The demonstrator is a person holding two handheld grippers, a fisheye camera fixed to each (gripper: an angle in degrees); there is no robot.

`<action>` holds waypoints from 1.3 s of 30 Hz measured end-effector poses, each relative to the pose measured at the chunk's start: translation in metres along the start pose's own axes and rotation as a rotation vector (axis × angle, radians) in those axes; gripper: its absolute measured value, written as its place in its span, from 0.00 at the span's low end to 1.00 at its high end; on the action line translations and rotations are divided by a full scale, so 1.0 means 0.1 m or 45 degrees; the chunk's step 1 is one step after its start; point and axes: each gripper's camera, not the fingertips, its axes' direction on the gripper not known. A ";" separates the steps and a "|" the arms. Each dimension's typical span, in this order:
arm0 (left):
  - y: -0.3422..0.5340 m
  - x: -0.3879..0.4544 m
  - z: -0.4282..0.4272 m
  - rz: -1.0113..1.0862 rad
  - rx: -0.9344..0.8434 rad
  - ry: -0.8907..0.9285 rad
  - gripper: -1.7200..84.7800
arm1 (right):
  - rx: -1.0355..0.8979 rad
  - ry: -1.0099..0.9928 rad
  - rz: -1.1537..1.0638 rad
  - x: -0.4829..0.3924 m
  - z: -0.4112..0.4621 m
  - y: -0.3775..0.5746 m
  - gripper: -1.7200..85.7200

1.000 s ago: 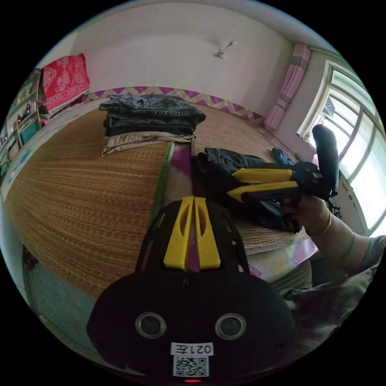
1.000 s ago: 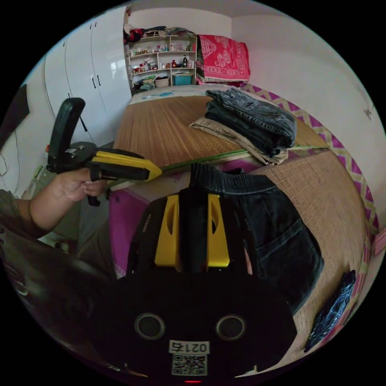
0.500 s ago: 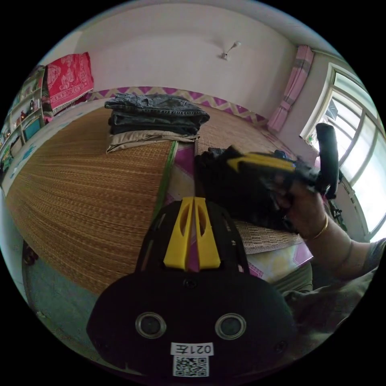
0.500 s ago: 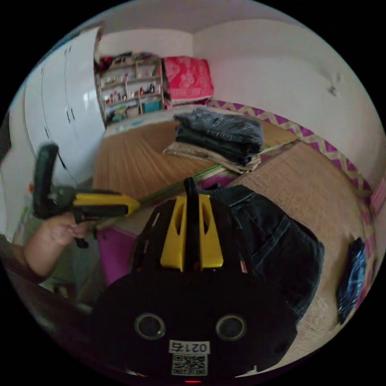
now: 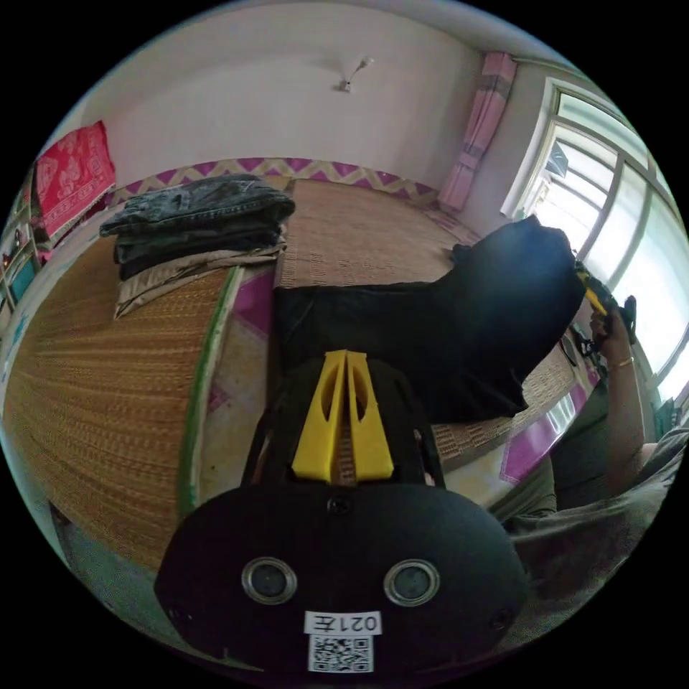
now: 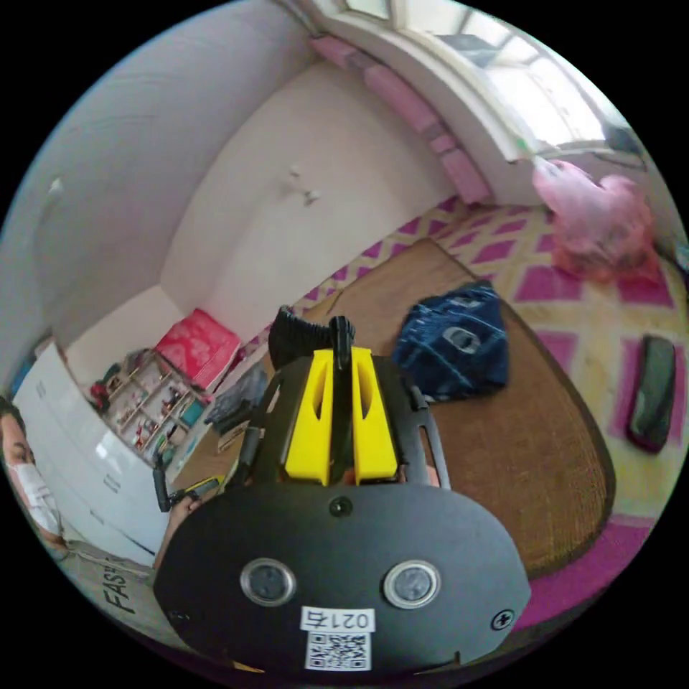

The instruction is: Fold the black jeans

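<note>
The black jeans, a heavy dark denim pair with a ribbed waistband, hang stretched between the bed and our raised right gripper. In the right gripper view its two yellow jaws are closed on a thin ridge of the black fabric, with the ribbed waistband bunched just beyond the tips. In the left gripper view one end of the jeans is lifted high at the right, by the bright window, where a hand holds the other tool, while the rest trails down onto the woven straw mat near our left gripper. That left gripper has its yellow jaws pressed together with nothing between them, just beside the near edge of the denim.

We judge the step to be shaking the jeans out and laying them flat before the first fold. To do it well, we should keep the right clamp firm on the waistband, pinch the free waistband corner with the left gripper, and draw both apart so the legs hang straight. Then we lower them onto bare mat, apart from the folded stack of grey and tan trousers at the far left and the crumpled blue patterned cloth.
</note>
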 end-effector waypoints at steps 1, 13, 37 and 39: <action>-0.04 0.11 0.06 0.025 -0.014 0.010 0.01 | -0.039 0.034 0.075 0.33 0.00 0.12 0.07; -0.36 1.16 0.48 0.428 -0.073 0.090 0.07 | -0.145 0.310 -0.306 0.13 0.03 0.40 0.10; -0.69 1.06 0.80 0.514 -0.137 0.134 0.02 | -0.697 0.448 -0.620 -0.30 1.70 0.72 0.12; -0.75 0.77 0.59 0.418 -0.058 0.207 0.02 | -0.701 0.434 -0.607 -0.29 1.71 0.71 0.12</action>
